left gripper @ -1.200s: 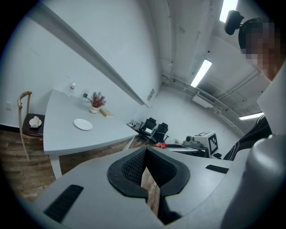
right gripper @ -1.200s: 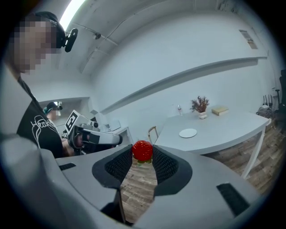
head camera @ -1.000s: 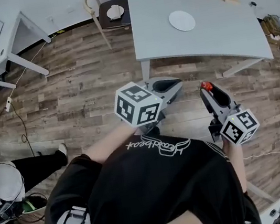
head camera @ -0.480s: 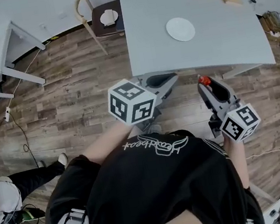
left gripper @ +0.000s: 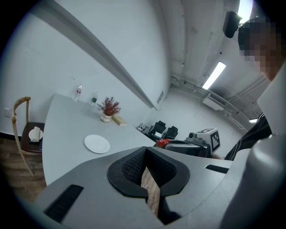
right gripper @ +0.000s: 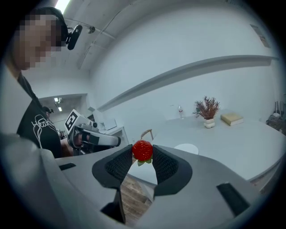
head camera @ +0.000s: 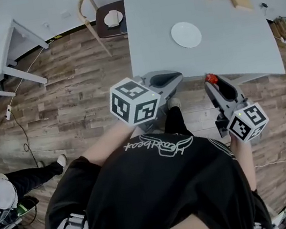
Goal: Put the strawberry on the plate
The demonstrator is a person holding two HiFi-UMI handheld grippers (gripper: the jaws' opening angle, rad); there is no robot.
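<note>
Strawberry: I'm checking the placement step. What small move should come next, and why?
Probably carry the right gripper forward over the table toward the plate. Its jaws grip the strawberry at their tips, but it is only at the table's near edge, with the plate farther in, so releasing now would miss.

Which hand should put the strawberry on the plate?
Right. The right tool grips the strawberry, and the plate lies ahead on the table. The left tool is shut, holding nothing.
</note>
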